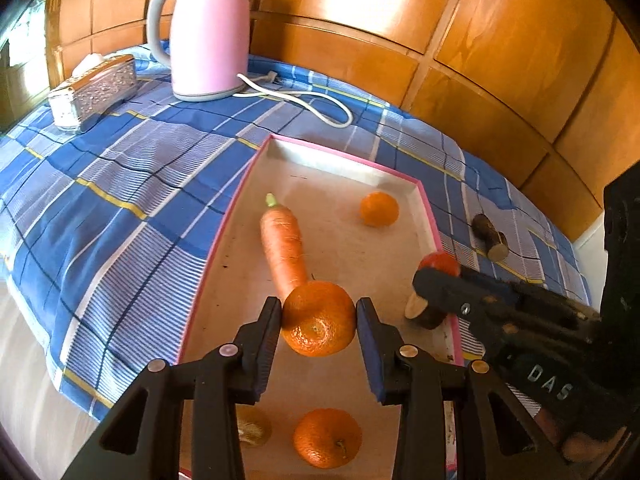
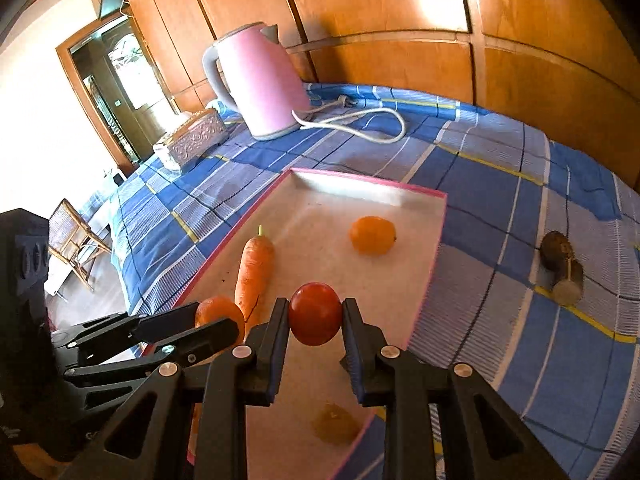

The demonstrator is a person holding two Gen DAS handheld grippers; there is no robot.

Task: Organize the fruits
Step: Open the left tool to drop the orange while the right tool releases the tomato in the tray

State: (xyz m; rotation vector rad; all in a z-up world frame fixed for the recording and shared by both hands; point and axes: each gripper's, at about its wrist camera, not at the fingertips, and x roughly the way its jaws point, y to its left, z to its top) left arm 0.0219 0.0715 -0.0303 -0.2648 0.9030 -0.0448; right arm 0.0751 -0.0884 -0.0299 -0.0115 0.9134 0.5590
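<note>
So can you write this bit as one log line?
left tool: shut on orange | right tool: shut on tomato | both over tray | carrot in tray

We see a bench under a blue checked cloth (image 1: 132,184), and on it a pink kettle (image 1: 208,36) with its white cord (image 1: 304,100), a silver tissue box (image 1: 94,92), a pink-rimmed tray (image 1: 236,208) and a brown root piece (image 1: 490,237).

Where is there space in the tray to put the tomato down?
Bare floor lies in the tray's far end, between the carrot and the small orange. Nearer, it is crowded by the left gripper and its tangerine.
</note>
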